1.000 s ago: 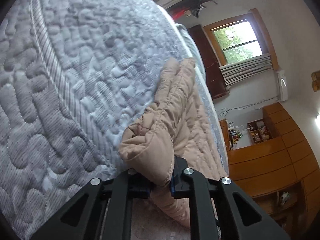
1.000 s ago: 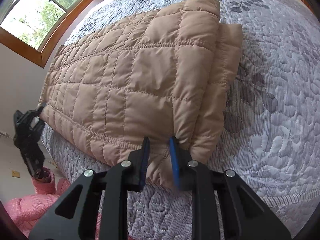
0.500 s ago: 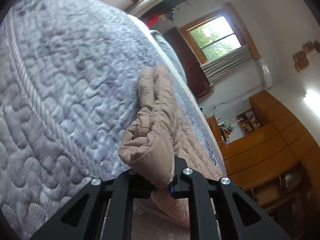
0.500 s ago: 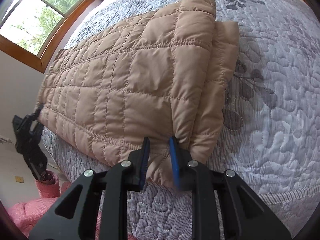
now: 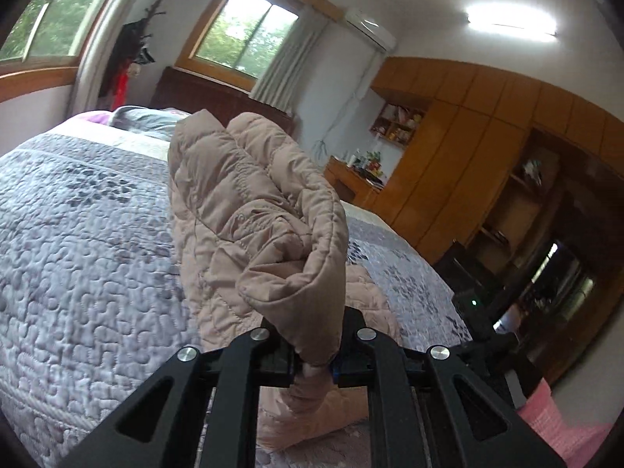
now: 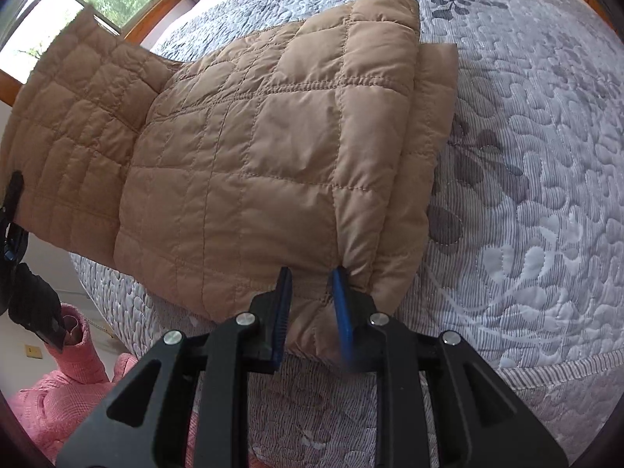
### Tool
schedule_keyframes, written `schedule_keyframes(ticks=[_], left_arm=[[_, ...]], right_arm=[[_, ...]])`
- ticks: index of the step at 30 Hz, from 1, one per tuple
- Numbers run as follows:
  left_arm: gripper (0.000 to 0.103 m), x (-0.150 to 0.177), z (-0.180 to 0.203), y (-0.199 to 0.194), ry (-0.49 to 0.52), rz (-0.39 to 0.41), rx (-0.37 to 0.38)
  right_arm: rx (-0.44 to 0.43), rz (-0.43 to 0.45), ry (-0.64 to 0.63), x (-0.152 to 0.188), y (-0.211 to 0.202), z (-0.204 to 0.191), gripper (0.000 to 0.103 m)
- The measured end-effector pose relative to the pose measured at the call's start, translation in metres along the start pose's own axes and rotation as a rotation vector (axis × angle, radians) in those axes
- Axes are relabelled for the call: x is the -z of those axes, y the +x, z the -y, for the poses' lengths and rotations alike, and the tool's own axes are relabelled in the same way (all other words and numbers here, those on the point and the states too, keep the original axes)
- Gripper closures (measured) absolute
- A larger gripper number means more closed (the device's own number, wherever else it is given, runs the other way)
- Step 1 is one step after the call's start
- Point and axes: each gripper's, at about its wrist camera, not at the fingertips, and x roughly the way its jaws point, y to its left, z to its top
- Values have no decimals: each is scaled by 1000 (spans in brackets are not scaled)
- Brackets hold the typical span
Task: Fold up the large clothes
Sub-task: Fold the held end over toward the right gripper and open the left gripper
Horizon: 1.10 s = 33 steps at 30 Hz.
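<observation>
A tan quilted jacket (image 6: 273, 148) lies on the grey quilted bed (image 6: 526, 195). My right gripper (image 6: 312, 304) is shut on the jacket's near edge, with fabric bunched between the blue pads. My left gripper (image 5: 314, 366) is shut on the jacket's other end (image 5: 273, 234) and holds it lifted off the bed. In the right wrist view that raised end (image 6: 78, 128) stands up at the left, with the left gripper (image 6: 11, 214) at its edge.
The bed (image 5: 78, 253) fills the left wrist view, with pillows (image 5: 140, 117) at its head. Wooden wardrobes (image 5: 487, 148) and a desk (image 5: 351, 179) line the far wall. Pink cloth (image 6: 58, 382) lies below the bed's near edge.
My left gripper has lifted its end of the jacket off the bed and swung it up and over. My right gripper has held its grip in place.
</observation>
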Motion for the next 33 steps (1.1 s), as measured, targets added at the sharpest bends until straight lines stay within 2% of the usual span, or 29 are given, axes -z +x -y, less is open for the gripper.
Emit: schedule_keyframes(ticks=[4,8,11,15,17,23,28,31,33], left_arm=[[91,10,23,32,71,-103,49],[90,29,35,62,99,-207,69],[90,39,32,82,88,-276,73],[86,54,16,108,6,-373,94],[86,61,10,114,-15,-390,105],[86,69,13,117,9,-386,93],[84,61,10,109,-57,-409,123],[73,45,6,87,-102,-415,173],[65,34,10,69,-98,-394,198]], right_arm=[[-3,-2,-1,-1,0,0,81],[-15,-3,6,-1,0,3,81],[-16,-3,8,-1,0,2,81],[-16,-3,6,-2,0,3,81],[-16,-3,7,-2,0,3,81],[-5,-6,6,-4,1,2,81],[1,-8,8,-6,1,-3,75],[2,7,4,-8,-6,-15,68],[4,42,-6,-14,-18,-22,58]])
